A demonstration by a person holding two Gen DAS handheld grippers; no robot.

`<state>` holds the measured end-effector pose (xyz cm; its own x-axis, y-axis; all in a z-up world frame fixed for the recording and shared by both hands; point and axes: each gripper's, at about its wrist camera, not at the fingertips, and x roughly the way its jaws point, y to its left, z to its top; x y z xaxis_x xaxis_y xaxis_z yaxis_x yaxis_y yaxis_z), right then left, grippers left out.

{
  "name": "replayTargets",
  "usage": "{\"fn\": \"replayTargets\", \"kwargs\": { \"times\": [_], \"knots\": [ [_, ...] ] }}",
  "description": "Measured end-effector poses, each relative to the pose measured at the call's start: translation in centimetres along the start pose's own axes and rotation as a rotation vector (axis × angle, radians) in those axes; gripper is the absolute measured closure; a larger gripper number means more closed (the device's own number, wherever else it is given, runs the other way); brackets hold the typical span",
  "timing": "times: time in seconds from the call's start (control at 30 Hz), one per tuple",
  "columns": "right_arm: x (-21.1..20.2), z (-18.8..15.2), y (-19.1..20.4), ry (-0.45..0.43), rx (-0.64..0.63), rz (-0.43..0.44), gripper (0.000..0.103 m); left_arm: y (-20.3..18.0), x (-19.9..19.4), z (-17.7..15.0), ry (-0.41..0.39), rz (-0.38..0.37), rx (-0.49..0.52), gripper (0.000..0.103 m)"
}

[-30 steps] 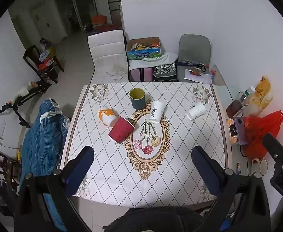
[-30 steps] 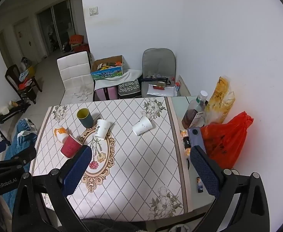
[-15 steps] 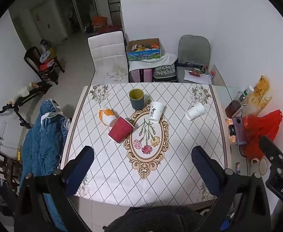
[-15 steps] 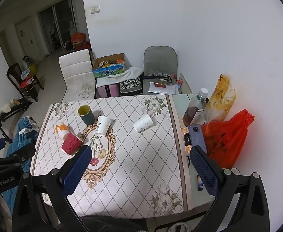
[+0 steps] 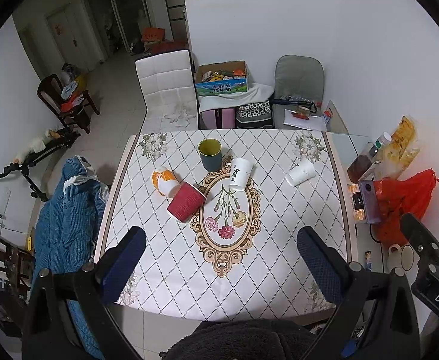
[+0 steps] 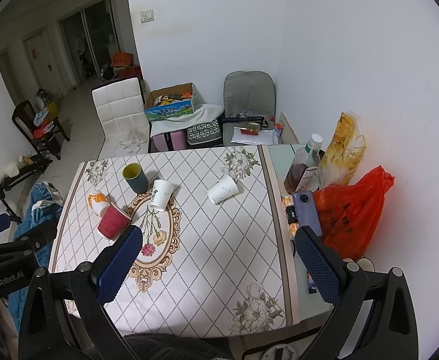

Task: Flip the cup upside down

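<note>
Five cups sit on the bench (image 5: 249,270). The green cup (image 5: 210,155) stands up with its mouth open to the top, at the far side of the cloth. Just to its right is a white cup (image 5: 240,174) with black marks; it looks tipped, with its wide mouth near the cloth. Another white cup, the plain cup (image 5: 300,172), lies on its side, well apart to the right, near a flower print. The red cup (image 5: 186,201) lies on its side left of the oval picture on the cloth. The orange cup (image 5: 164,180) lies on its side too, touching the red cup. On the right end of the bench are a bottle (image 6: 303,165), a yellow bag (image 6: 344,150), a phone (image 6: 306,208) and a red bag (image 6: 354,210). Behind the bench are a white chair (image 5: 167,90), a box (image 5: 222,78) and a grey chair (image 5: 299,82). A blue coat (image 5: 66,219) hangs at the left side. The left tongs (image 5: 219,258) are spread wide, high over the near edge of the bench, and grip nothing. The right tongs (image 6: 216,258) are spread wide too, over the right half of the bench, and grip nothing. Both tongs are well apart from every cup.
</note>
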<state>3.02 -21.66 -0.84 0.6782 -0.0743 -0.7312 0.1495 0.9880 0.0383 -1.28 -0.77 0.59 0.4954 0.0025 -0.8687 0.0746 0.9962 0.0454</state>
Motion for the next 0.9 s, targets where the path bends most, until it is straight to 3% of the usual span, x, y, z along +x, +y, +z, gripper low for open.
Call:
{"fn": "replayTargets", "kwargs": {
  "times": [0.9],
  "knots": [
    [-0.5,0.1,-0.7,-0.012,0.004,-0.001,0.000,-0.6,-0.9,0.2,-0.011,-0.009,0.008,0.000]
  ]
}}
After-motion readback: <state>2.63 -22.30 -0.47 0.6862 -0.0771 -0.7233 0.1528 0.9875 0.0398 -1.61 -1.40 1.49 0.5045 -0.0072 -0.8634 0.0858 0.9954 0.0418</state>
